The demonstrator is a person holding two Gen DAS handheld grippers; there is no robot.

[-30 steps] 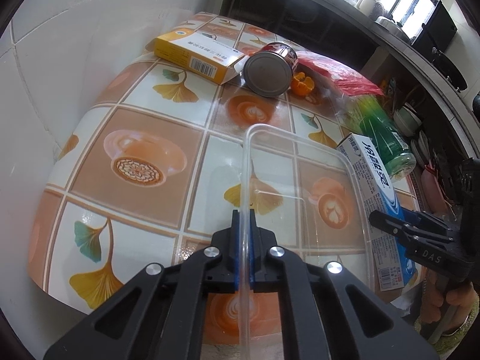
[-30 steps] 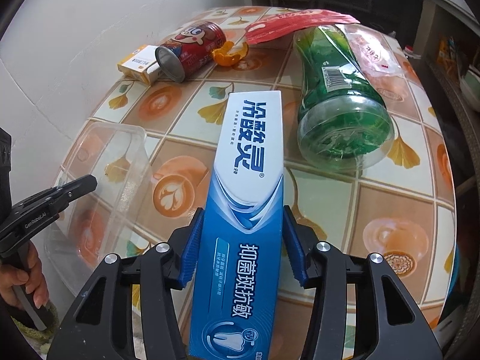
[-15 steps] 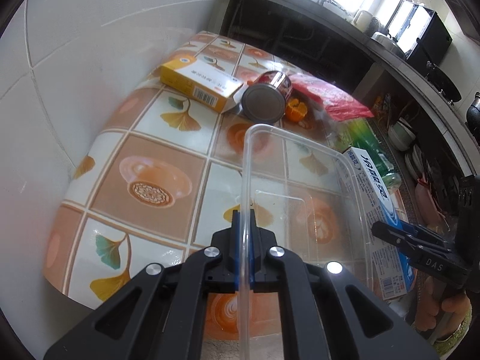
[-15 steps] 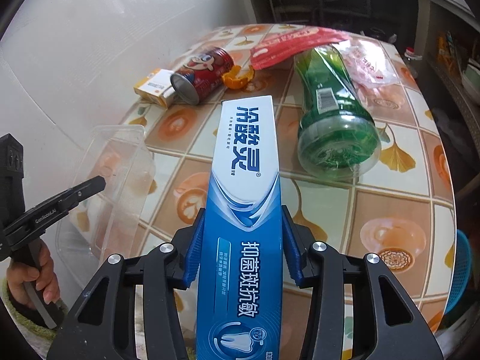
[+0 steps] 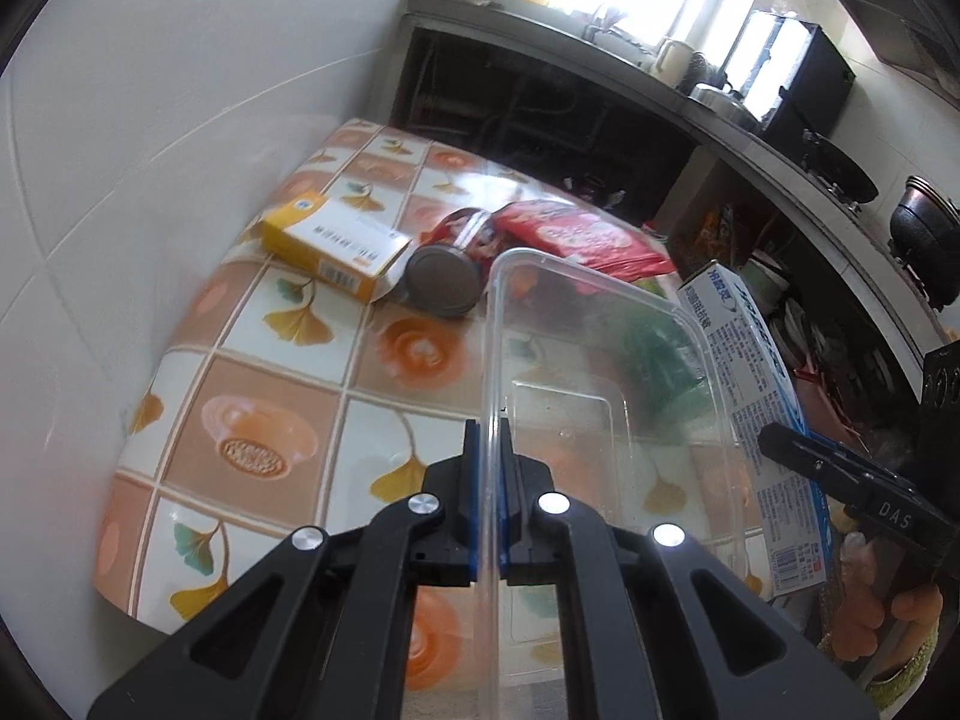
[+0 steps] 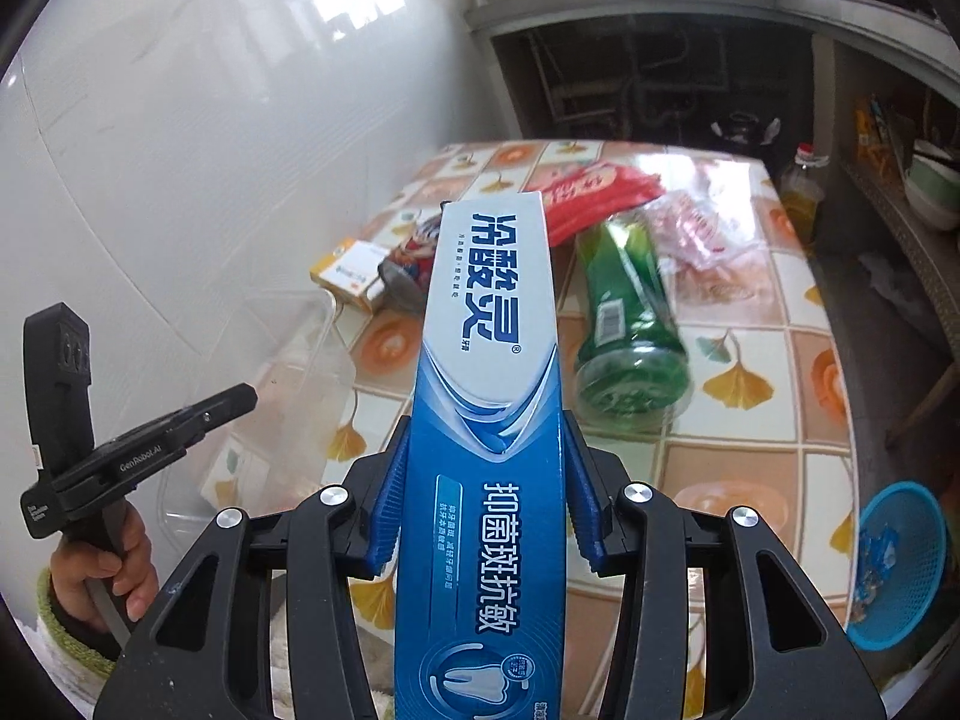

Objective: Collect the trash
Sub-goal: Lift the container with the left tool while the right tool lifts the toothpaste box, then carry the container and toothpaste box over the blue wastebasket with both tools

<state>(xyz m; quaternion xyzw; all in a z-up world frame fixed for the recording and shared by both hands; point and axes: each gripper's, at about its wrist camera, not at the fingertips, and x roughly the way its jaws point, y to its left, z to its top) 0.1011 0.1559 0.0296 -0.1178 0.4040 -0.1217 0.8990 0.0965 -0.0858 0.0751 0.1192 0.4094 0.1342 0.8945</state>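
The toothpaste box is clamped lengthwise in the right gripper, its long axis pointing ahead over the table; the clear container, pinched by its rim in the left gripper, is held just to the box's left.

Readable lettering on tools and toothpaste box
"DAS" marks the right gripper; "GenRobot.AI" the left gripper; the toothpaste box clamped between the right pads bears large Chinese characters

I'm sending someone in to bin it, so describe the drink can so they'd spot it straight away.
Look at the tiled table against the white wall. Near its far end, the can lies on its side beside the yellow box, its round grey end facing you. It's the only metal cylinder there.
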